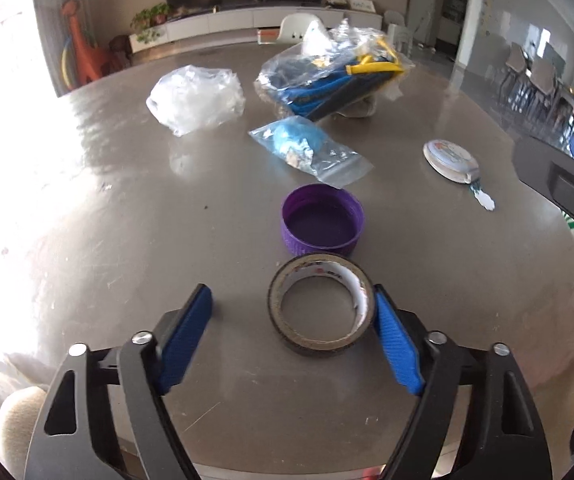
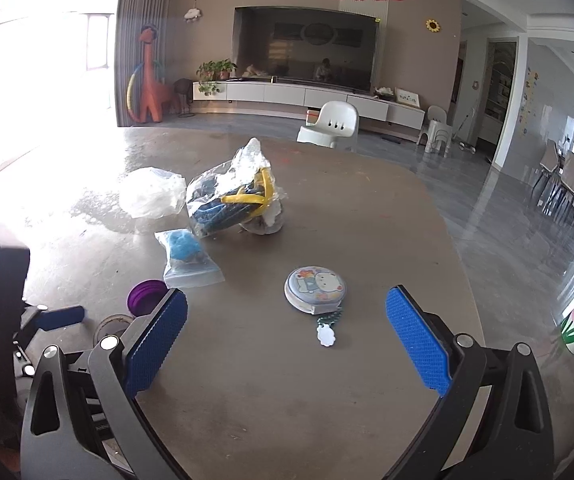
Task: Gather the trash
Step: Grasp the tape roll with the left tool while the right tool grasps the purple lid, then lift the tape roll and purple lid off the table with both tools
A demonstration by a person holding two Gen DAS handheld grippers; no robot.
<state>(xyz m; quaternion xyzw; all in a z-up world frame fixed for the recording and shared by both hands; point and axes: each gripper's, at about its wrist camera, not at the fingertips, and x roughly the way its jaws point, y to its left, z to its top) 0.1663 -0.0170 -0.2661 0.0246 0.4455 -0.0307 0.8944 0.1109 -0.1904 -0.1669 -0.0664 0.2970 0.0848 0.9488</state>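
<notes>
In the left wrist view the left gripper [image 1: 293, 306] stands part open around the dark flat tape roll [image 1: 321, 304], its right pad touching and left pad apart, so closing could shove it sideways into the purple plastic cap [image 1: 323, 220] just ahead, while in the right wrist view the right gripper [image 2: 287, 320] gapes wide and empty, the round cartoon-printed tin [image 2: 315, 290] just ahead between its fingers, and could nudge it.

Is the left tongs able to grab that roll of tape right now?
Probably yes. The left tongs sit open around the roll of tape: one blue pad is at its rim, the other stands off to the side. Nothing lies between them, and the purple cap is just beyond.
</notes>
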